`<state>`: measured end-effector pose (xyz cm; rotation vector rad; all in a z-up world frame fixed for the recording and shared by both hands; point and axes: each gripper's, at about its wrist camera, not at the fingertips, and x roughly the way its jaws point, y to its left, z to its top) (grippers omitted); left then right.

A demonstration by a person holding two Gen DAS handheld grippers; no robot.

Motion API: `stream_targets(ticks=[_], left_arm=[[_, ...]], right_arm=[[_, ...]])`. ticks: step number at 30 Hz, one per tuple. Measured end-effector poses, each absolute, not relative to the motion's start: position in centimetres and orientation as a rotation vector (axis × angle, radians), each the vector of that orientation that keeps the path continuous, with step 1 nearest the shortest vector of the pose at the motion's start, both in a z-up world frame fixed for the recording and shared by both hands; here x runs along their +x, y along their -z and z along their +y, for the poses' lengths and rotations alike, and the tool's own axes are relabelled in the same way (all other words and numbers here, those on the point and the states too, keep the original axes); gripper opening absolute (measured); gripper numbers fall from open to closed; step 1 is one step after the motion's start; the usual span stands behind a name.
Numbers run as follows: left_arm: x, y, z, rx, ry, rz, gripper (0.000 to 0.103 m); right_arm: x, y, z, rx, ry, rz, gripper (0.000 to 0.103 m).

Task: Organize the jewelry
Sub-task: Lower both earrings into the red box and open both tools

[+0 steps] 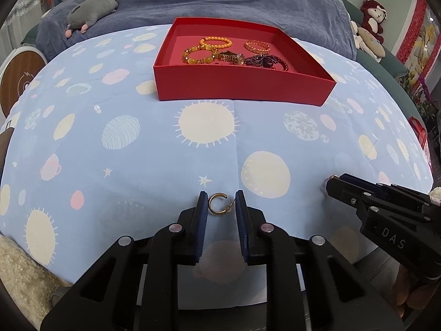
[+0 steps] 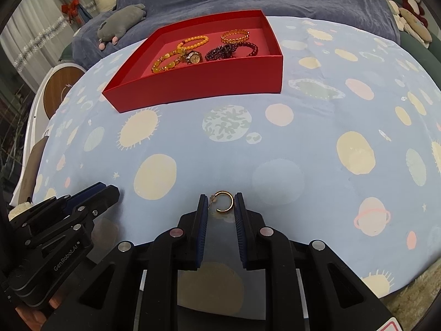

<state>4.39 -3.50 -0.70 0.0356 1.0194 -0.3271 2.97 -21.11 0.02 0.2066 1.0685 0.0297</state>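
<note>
Holding one gold hoop earring apiece, two pairs of tongs hover low over the star-printed tabletop [image 1: 137, 165]. The left tongs [image 1: 220, 202] are clenched on the left earring [image 1: 217, 204]; the right tongs [image 2: 220, 202] pinch the right earring [image 2: 224, 202]. Both earrings sit well short of the red tray [image 1: 242, 88], which already contains five pieces: two yellow bead bracelets [image 1: 216, 42], one gold bangle [image 1: 257, 46], one wristwatch [image 1: 233, 57] and one dark beaded bracelet [image 1: 266, 61]. Judging by the bare cloth elsewhere, only these two earrings remain to go in.
</note>
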Motion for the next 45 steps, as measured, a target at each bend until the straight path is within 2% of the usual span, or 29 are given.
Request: stream_targets(ticks=[11, 24, 33, 45], left_arm=[[7.6, -2.3, -3.6, -0.009, 0.322, 0.986, 0.02], [19.3, -7.3, -6.6, -0.038, 0.334, 0.882, 0.02], [25.4, -5.1, -8.2, -0.012, 0.303, 0.922, 0.02], [28.2, -2.4, -8.8, -0.001, 0.287, 0.965, 0.02]], right_arm=[[5.5, -3.6, -21.9, 0.226, -0.062, 0.987, 0.018], [17.2, -8.5, -23.2, 0.215, -0.09, 0.86, 0.018], [24.3, -7.0, -23.4, 0.194, -0.075, 0.881, 0.018], [27.7, -3.6, -23.0, 0.194, -0.064, 0.945, 0.018]])
